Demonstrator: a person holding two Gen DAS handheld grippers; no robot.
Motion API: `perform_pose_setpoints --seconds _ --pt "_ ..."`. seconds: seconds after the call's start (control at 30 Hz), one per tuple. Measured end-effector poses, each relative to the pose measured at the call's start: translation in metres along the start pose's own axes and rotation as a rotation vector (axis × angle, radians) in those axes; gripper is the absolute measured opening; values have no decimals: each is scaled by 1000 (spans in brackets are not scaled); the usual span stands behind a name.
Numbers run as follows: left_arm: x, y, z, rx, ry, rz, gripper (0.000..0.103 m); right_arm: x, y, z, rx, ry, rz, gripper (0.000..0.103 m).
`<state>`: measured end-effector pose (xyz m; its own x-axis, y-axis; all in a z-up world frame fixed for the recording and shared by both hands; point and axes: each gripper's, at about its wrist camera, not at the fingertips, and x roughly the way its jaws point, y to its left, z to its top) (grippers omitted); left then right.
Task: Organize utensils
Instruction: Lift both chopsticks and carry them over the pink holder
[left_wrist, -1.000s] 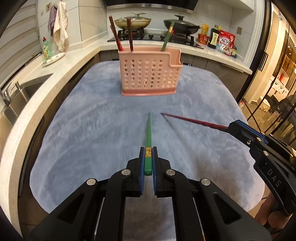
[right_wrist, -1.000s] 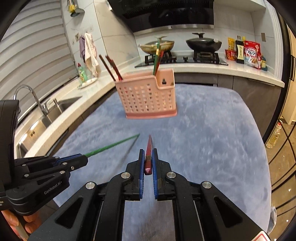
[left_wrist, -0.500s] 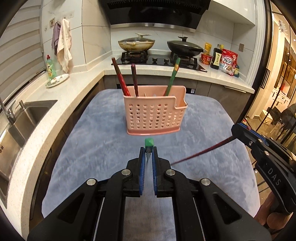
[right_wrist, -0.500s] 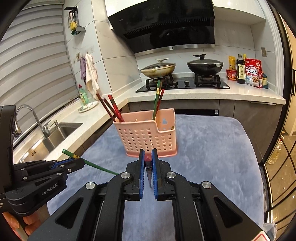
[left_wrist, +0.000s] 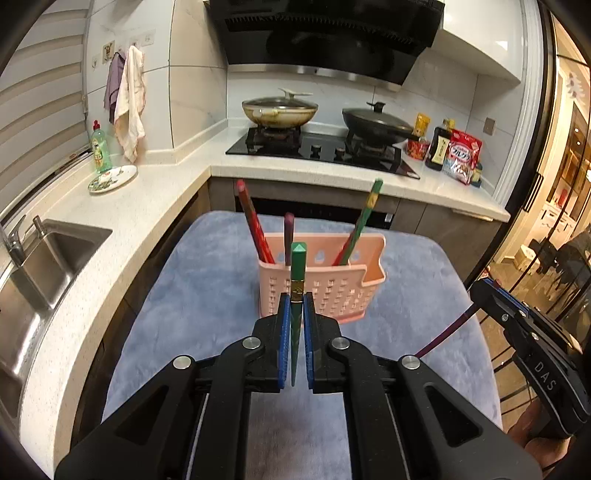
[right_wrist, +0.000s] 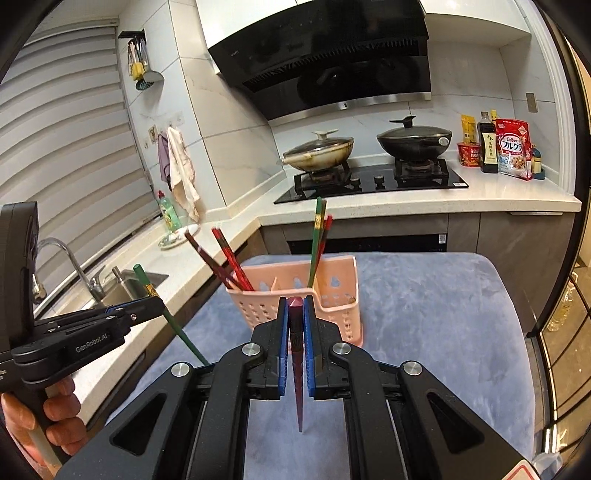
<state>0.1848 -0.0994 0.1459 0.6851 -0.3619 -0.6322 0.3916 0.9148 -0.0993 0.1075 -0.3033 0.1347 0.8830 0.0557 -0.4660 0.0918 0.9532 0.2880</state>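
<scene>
A pink perforated utensil basket (left_wrist: 320, 291) (right_wrist: 332, 295) stands on the blue-grey mat and holds several chopsticks, red ones on its left and a green one on its right. My left gripper (left_wrist: 294, 301) is shut on a green chopstick (left_wrist: 296, 266), held upright with its thick end up, in front of the basket. It also shows in the right wrist view (right_wrist: 147, 308). My right gripper (right_wrist: 295, 308) is shut on a dark red chopstick (right_wrist: 296, 354), also upright, tip down. In the left wrist view the right gripper (left_wrist: 484, 291) sits low at the right.
The blue-grey mat (left_wrist: 207, 280) covers the table. A white counter with a sink (left_wrist: 44, 266) runs along the left. A stove with two lidded pans (left_wrist: 280, 110) is behind the basket. Bottles and food packets (left_wrist: 461, 155) stand at the back right.
Both grippers lifted and tilted their chopsticks from lying forward over the mat to standing upright. Both views rose and now look level toward the basket and stove.
</scene>
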Motion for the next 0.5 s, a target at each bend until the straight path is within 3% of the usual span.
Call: perform_pose_setpoints --seconds 0.5 --pt "-10 -3 115 -50 -197 -23 7 26 4 125 32 -193 29 7"
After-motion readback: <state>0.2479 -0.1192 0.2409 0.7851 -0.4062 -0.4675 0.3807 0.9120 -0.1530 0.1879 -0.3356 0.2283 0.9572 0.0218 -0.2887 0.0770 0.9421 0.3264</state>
